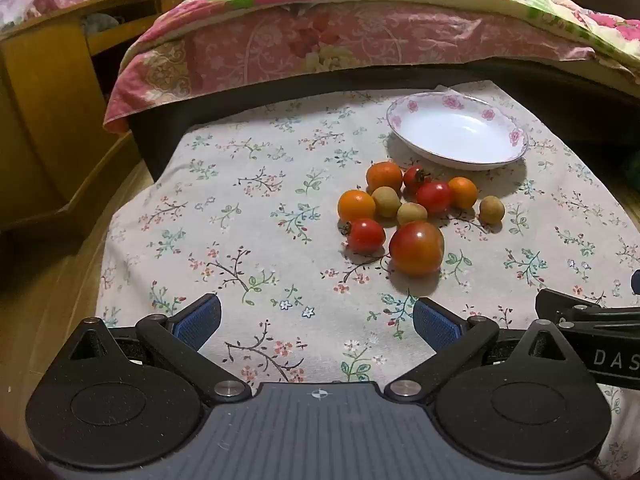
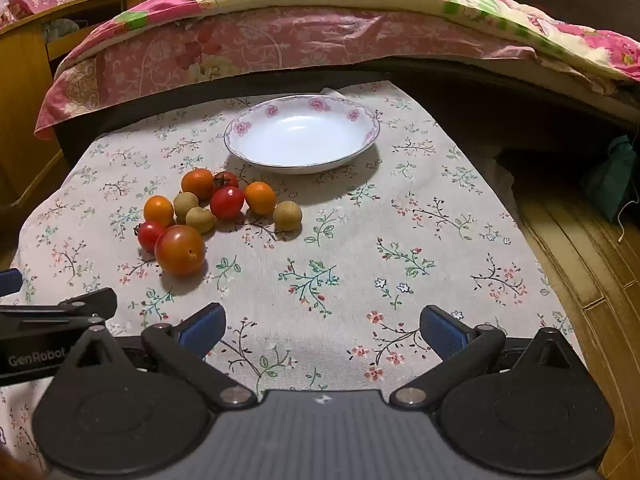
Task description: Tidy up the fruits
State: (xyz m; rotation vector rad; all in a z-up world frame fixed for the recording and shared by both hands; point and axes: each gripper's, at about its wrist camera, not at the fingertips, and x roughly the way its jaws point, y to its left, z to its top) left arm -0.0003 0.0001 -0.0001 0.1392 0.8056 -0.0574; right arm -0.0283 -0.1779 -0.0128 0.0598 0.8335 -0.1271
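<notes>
Floral cloth covered the counter (image 1: 248, 216), and all the fruit sat in one loose cluster just below the white flowered plate (image 2: 362, 118), which had nothing in it. Both claws were spread wide apart with nothing between the blue pads, so no picking had started as far as I could tell. In the left wrist view the left claw (image 1: 316, 322) sat at the bottom centre and the pile lay up and to the right of it, with the big tomato (image 1: 417, 247) as the closest piece. In the right wrist view the right claw (image 2: 322, 330) had the pile up and to its left, that same big tomato nearest again. Honestly neither looked clearly nearer; the left seemed maybe a touch closer, but that's a guess. The pile had no real long axis, just a blob, though a lone brown fruit (image 2: 287, 215) sat a bit off toward the right of it. Count: one big tomato, three small red tomatoes, three orange round ones, three brown ones that looked like longans, ten pieces total, plus one plate.
</notes>
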